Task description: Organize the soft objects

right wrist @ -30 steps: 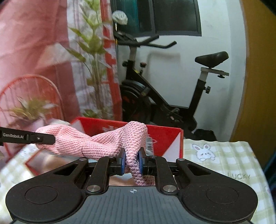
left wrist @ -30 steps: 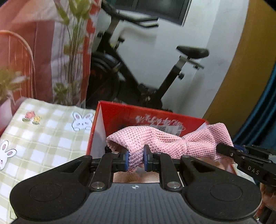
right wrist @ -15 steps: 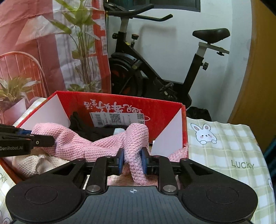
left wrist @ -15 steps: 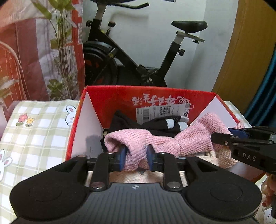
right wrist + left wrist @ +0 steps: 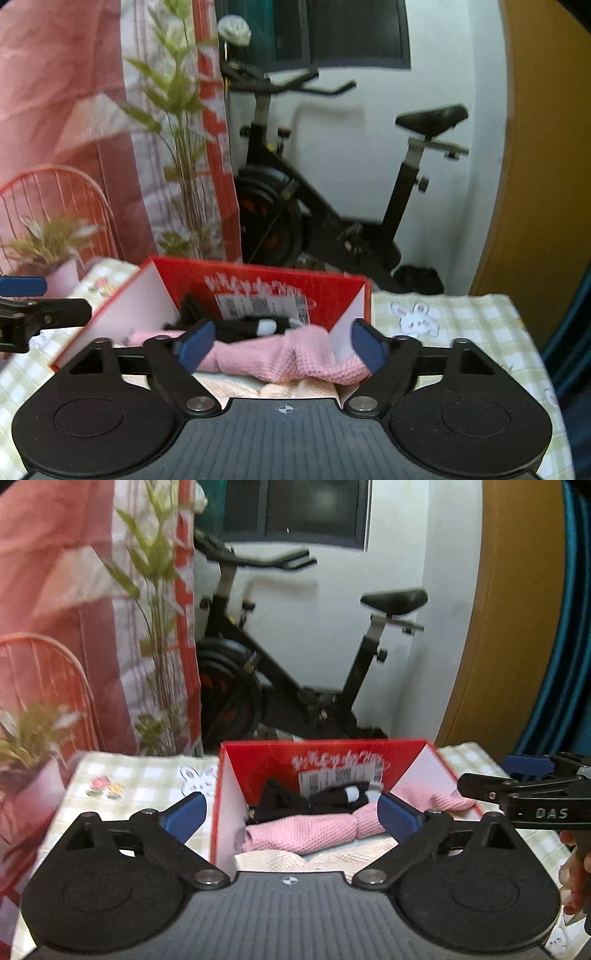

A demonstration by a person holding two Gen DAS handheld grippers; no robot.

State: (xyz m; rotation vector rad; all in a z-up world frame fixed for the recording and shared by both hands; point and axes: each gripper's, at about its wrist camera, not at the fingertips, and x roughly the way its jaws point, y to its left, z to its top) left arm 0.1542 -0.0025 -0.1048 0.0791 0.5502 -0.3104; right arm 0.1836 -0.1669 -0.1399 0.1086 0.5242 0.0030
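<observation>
On the checked tablecloth, pink knit cloth now lies in red box at 12 o'clock; left gripper & right gripper jaws just opened, spread wide, empty — drop looks done, next prob. pull back for another soft item.

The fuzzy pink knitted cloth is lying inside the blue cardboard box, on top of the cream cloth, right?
Not quite: the cardboard box is red, not blue. The left wrist view shows it. The rest holds: the fuzzy pink knitted cloth lies inside it, on top of the cream cloth.
</observation>
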